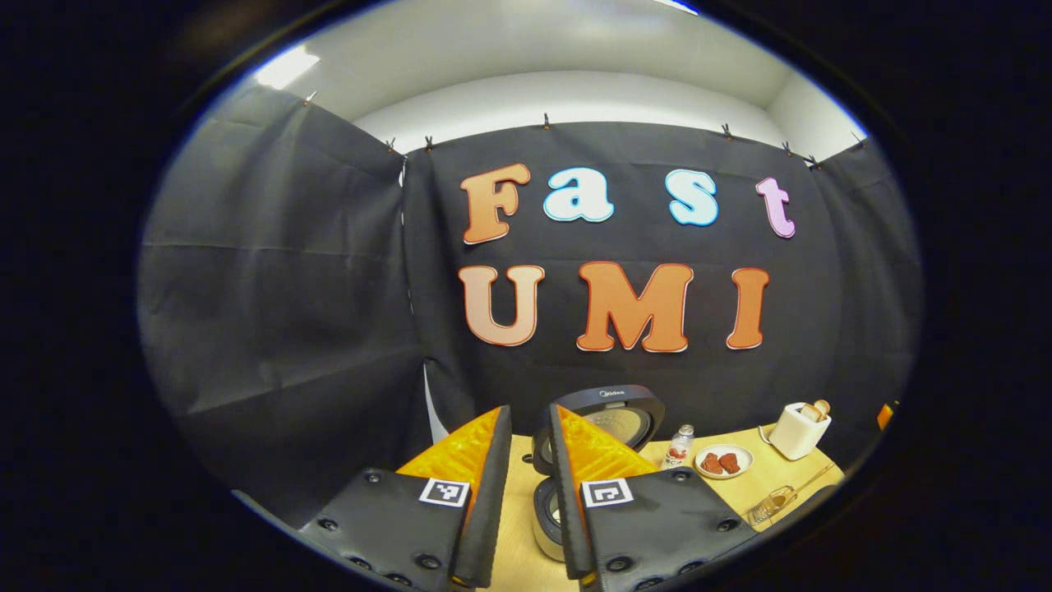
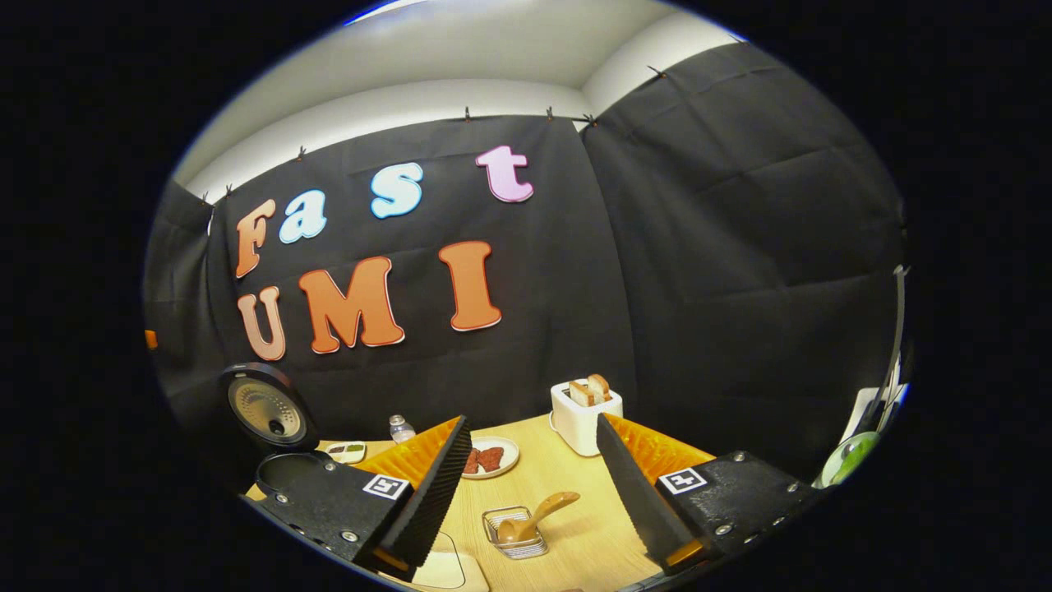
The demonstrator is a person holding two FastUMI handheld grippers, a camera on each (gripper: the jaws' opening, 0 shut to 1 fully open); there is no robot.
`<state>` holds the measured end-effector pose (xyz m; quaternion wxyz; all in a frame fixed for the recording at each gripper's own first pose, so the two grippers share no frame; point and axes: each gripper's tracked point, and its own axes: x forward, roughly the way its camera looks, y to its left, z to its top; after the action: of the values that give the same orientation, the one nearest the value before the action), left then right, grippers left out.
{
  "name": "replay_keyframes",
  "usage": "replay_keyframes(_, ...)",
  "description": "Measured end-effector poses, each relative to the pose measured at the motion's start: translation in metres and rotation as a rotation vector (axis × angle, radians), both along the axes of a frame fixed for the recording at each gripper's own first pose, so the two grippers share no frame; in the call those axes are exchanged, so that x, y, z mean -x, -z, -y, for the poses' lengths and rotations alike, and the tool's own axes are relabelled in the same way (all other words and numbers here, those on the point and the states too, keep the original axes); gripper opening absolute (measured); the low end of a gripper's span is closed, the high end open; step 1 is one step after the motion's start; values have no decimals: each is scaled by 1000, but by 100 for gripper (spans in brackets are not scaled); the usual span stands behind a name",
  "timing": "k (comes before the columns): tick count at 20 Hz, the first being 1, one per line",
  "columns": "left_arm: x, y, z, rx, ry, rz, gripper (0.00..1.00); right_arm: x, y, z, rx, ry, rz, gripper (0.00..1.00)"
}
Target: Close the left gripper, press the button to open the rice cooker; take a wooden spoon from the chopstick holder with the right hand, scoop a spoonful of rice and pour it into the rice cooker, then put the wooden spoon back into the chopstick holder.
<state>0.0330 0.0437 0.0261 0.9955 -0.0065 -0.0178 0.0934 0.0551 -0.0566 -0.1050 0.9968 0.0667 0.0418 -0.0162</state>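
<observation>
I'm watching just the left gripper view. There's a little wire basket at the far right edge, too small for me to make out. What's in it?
Observer: A wooden spoon sits in that chopstick holder, its handle leaning out over the rim.
Operator: Is the other gripper holding it?
Observer: No. The right gripper is open, apart from the spoon, with nothing between its fingers.
Operator: Anything near the cooker that I'm missing?
Observer: A small dish on the table, between the rice cooker and the bottle.
</observation>
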Motion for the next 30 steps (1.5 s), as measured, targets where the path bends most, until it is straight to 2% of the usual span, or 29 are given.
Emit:
replay_keyframes(1, 2, -5, -1, 8, 3, 21, 35, -8, 12, 5, -8, 1, -11, 95)
replay_keyframes(5, 15, -13, -8, 0, -15, 58, 100, -38, 72, 9, -111, -28, -114, 94)
replay_keyframes(9, 27, -33, -21, -27, -86, 138, 100, -58, 131, 12, -129, -34, -228, 95)
replay_keyframes(14, 28, -29, -18, -48, -104, 147, 100, -58, 175, -1, -292, -49, -331, 95)
replay_keyframes(15, 27, -29, -17, -50, -102, 144, 96, -59, 180, -3, -316, -47, -337, 94)
replay_keyframes(16, 27, -26, -16, -51, -101, 139, 100, -61, 183, -4, -337, -48, -346, 92)
replay_keyframes(17, 27, -20, -15, -51, -103, 127, 100, -60, 187, -3, -356, -44, -352, 89)
replay_keyframes(18, 28, -16, -15, -51, -104, 116, 95, -61, 190, -3, -374, -45, -359, 80)
replay_keyframes(21, 33, -4, -18, -44, -107, 89, 98, -68, 192, -13, -426, -61, -387, 62)
replay_keyframes(22, 35, -3, -20, -42, -111, 82, 97, -67, 191, -17, -444, -71, -391, 48)
replay_keyframes(23, 37, -2, -24, -43, -120, 80, 97, -69, 189, -19, -465, -78, -388, 42)
replay_keyframes(24, 38, -2, -28, -43, -126, 79, 97, -70, 185, -24, -482, -93, -382, 30)
replay_keyframes(26, 38, -1, -32, -46, -136, 76, 96, -70, 183, -32, -472, -98, -385, 23)
replay_keyframes(28, 39, -1, -36, -45, -138, 78, 96, -71, 178, -38, -418, -107, -376, 18)
replay_keyframes(29, 40, -3, -37, -34, -135, 82, 100, -72, 172, -39, -389, -110, -370, 17)
replay_keyframes(30, 40, -4, -38, -21, -131, 88, 99, -72, 164, -41, -361, -117, -358, 17)
